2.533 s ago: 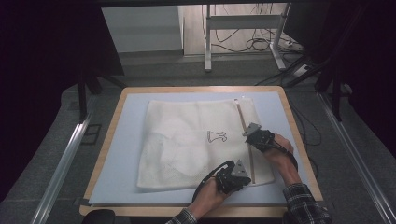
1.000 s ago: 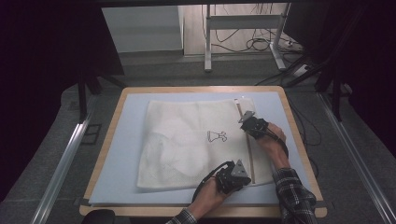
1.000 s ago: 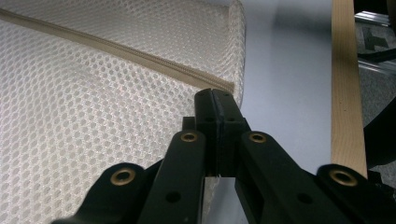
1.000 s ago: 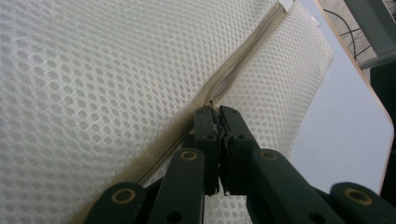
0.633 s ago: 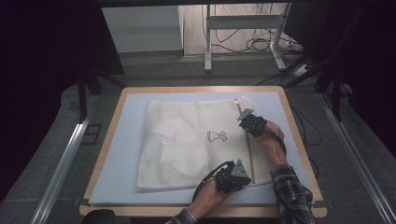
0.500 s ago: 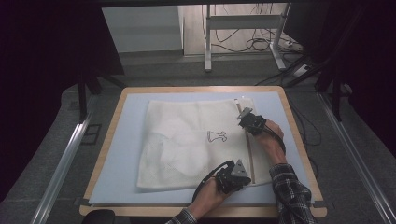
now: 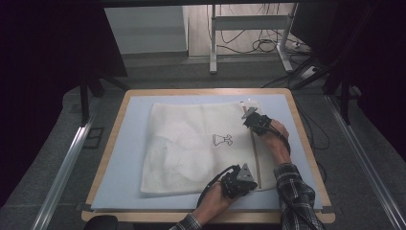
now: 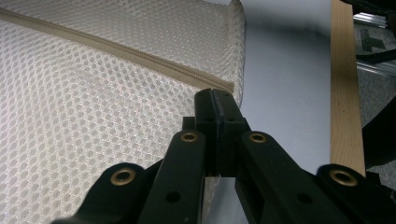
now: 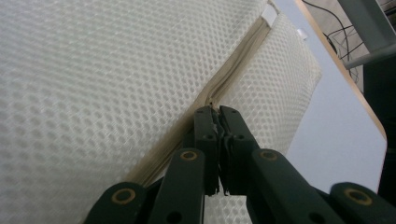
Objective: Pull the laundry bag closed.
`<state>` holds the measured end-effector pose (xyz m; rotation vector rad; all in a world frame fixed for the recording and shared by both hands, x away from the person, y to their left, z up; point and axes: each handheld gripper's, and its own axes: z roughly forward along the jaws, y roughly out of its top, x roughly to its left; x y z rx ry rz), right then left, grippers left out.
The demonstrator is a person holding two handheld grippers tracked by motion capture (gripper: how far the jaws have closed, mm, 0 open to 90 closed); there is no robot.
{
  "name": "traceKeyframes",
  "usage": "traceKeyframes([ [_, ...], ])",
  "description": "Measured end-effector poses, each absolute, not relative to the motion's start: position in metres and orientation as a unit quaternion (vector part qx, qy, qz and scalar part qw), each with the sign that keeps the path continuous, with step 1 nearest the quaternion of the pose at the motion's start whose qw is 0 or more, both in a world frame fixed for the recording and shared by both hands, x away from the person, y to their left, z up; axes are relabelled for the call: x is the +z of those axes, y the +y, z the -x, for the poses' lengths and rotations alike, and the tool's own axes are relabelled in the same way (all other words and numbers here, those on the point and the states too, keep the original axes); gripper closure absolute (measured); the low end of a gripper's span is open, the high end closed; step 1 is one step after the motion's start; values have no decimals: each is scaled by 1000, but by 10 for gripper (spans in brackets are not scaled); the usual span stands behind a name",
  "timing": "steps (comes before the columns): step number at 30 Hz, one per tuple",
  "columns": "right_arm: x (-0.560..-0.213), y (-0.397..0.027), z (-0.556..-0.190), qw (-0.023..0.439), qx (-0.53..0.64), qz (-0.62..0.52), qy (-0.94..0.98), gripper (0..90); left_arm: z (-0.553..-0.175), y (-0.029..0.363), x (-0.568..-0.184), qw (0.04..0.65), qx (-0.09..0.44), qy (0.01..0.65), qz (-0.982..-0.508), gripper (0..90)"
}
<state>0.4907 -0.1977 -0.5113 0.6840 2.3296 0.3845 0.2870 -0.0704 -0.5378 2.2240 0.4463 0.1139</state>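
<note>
I'm keeping the left gripper [image 8: 215, 100] closed, its jaws pinching the near end of the zipper [image 8: 116, 51] on the white mesh laundry bag [image 7: 201, 143]; the right gripper [image 9: 217, 112] is clamping tight on the zipper's pull farther along; the bag is lying flat on the worktop [image 7: 129, 153].

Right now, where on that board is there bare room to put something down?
A wide bare strip of the blue mat lies left of the mesh bag. A narrower strip runs behind it. The right side is crowded: both tongs, left and right, sit on the zipper.
</note>
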Motion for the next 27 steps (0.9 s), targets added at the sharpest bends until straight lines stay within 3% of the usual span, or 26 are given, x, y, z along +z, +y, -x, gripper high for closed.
traceKeyframes([
  [27,-512,-188,-518,343,132,-264,892,860,-287,-70,-538,422,45,179,-888,899],
])
